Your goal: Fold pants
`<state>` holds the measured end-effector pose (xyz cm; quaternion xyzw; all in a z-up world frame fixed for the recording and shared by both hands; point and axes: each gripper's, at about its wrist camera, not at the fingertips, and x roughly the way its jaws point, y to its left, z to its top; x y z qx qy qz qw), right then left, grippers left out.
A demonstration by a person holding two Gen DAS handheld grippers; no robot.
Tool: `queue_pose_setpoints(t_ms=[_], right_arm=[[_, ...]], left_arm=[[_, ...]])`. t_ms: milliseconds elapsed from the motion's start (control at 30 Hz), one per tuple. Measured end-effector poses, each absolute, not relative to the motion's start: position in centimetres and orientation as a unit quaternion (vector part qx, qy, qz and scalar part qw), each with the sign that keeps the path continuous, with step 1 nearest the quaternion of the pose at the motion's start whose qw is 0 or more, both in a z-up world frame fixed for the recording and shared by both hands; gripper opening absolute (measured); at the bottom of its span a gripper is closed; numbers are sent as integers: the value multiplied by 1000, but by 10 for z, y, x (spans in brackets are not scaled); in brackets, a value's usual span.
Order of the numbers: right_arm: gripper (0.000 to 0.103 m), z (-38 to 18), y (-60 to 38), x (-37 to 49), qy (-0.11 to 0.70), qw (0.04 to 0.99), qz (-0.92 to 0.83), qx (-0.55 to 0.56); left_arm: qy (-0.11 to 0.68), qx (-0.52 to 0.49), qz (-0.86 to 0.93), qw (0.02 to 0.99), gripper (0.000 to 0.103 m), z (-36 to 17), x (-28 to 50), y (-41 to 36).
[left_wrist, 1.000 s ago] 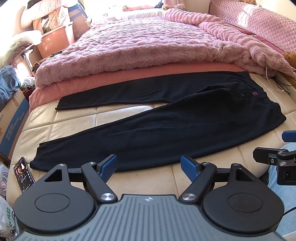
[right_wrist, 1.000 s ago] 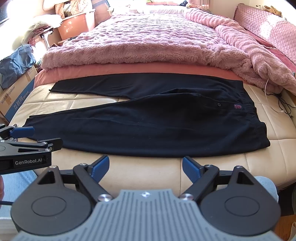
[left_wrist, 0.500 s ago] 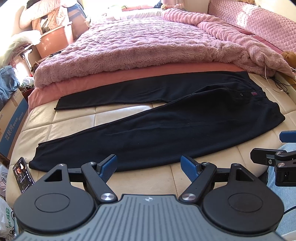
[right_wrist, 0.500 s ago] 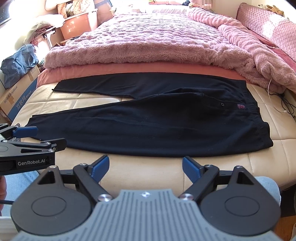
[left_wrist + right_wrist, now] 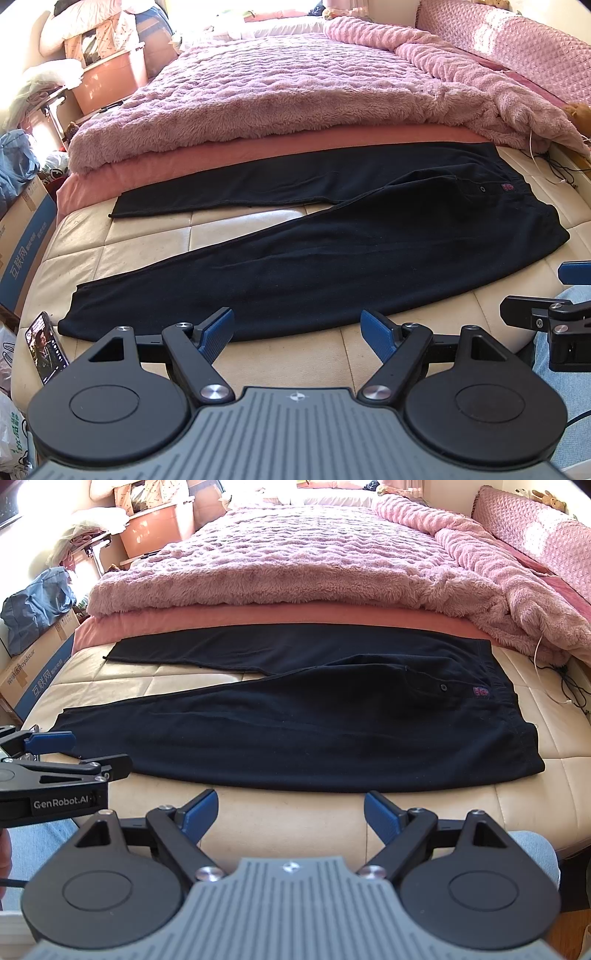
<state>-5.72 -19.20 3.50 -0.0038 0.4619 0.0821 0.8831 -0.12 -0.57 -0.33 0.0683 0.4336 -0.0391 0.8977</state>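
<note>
Black pants (image 5: 332, 251) (image 5: 314, 731) lie flat across the cream mattress, waistband to the right, the two legs spread apart toward the left. My left gripper (image 5: 297, 332) hovers open just short of the near leg's front edge, nothing between its blue fingers. My right gripper (image 5: 290, 818) is open too, a little back from the pants' near edge toward the waist side. Each gripper shows at the edge of the other's view: the right gripper (image 5: 554, 291) and the left gripper (image 5: 70, 753).
A fluffy pink blanket (image 5: 295, 96) over a salmon sheet (image 5: 229, 155) covers the bed behind the pants. A phone (image 5: 46, 347) lies at the mattress's left corner. Cardboard boxes (image 5: 26, 236), bags and a tub stand left of the bed. Cables (image 5: 565, 686) trail at the right.
Both grippers have drifted slightly, the right one a bit nearer the pants. The pants lie unmoved and both grippers stay open.
</note>
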Motion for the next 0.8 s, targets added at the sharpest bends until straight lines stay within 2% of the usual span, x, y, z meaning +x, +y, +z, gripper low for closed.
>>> queue_pose_setpoints(t_ms=[800], right_arm=[[82,34,-189,-55,467,880,84,-10]], left_arm=[[433,66,-40,898,91,-1,-1,-6]])
